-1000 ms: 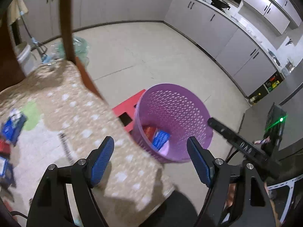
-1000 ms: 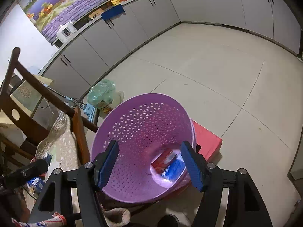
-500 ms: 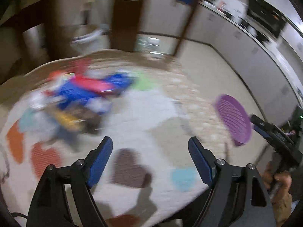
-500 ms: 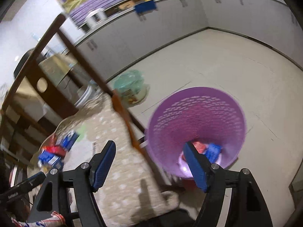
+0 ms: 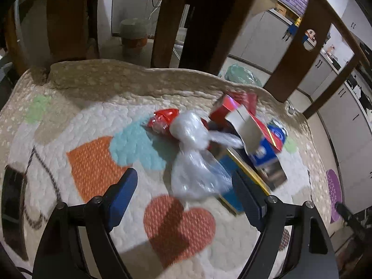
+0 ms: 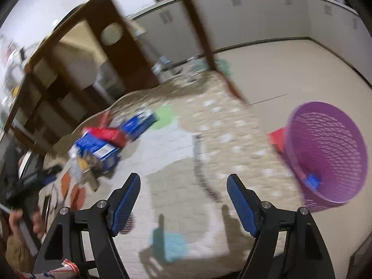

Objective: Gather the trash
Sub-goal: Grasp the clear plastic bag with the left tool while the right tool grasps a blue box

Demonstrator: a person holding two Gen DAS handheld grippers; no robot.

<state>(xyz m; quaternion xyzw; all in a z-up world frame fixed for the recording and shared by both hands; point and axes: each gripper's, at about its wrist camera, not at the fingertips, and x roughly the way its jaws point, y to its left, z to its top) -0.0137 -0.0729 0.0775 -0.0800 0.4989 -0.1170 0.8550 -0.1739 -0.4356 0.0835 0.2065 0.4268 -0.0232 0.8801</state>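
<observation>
I read this as the reach for the next piece, with some rubbish already binned. Biggest thing in my view is the quilted cloth (image 5: 97,121) with hearts that covers the surface. Off its far edge on the floor stands the purple basket (image 6: 330,153), a blue scrap lying in its bottom. The trash pile (image 5: 232,139) sits on the cloth near the chair backs: red and blue cartons, a flat yellow-edged packet, and in front of them a crumpled clear plastic bag (image 5: 197,172). My left claw (image 5: 186,195) is spread wide and empty, the bag just ahead between its pads. My right claw (image 6: 183,204) has just been opening, nothing in it, over bare cloth between pile and basket. Next I would lower the left and close on the bag; it is slack, so bite deep
</observation>
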